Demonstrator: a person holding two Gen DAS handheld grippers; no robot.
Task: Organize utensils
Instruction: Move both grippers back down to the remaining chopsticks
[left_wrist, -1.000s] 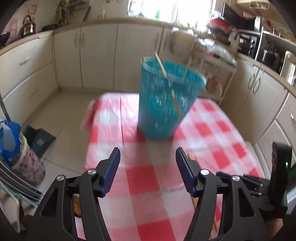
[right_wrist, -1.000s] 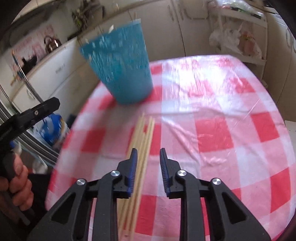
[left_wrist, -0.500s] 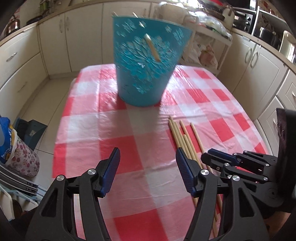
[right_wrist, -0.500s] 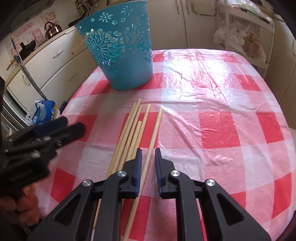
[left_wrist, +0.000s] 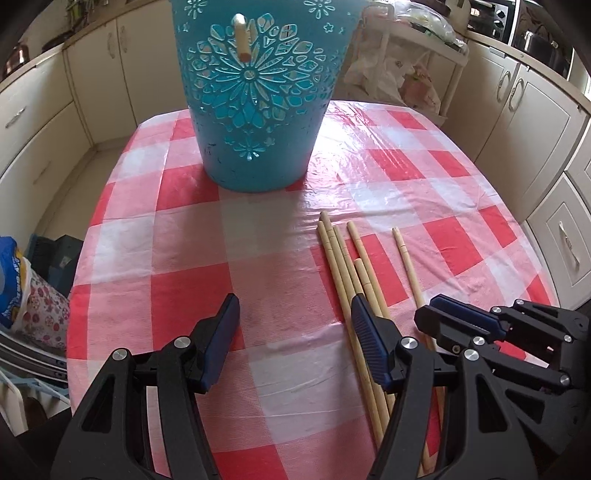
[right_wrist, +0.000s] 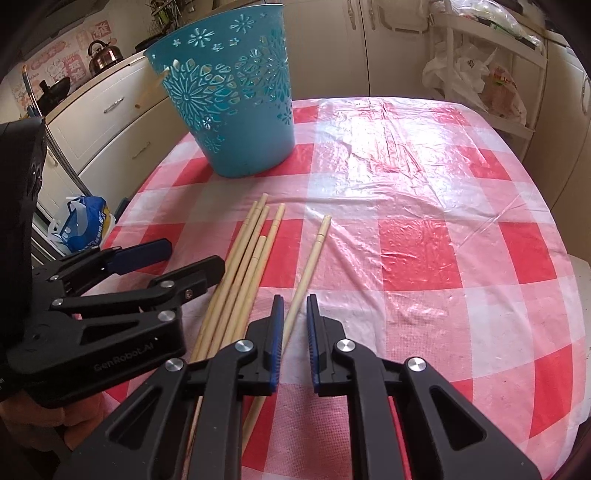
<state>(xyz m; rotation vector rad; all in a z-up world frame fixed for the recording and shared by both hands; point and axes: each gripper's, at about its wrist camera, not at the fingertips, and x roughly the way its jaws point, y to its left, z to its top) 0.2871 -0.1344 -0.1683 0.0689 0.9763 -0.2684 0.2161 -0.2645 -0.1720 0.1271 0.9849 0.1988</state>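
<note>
In the left wrist view, the left gripper (left_wrist: 293, 338) fills the lower left and centre of the frame, its jaws spread wide and holding nothing, over the red-and-white checked tablecloth (left_wrist: 192, 295). Its right finger (left_wrist: 369, 347) overlaps the bundle of bamboo chopsticks (left_wrist: 345, 266) lying flat at centre right. At top centre stands the teal perforated basket (left_wrist: 258, 110), with one chopstick end (left_wrist: 242, 42) poking through its wall.

In the right wrist view, the right gripper (right_wrist: 295, 339) sits at bottom centre, jaws narrowed to a slim gap around the lone chopstick (right_wrist: 308, 266); whether the pads touch it cannot be told. The bundle lies just left of it.
</note>
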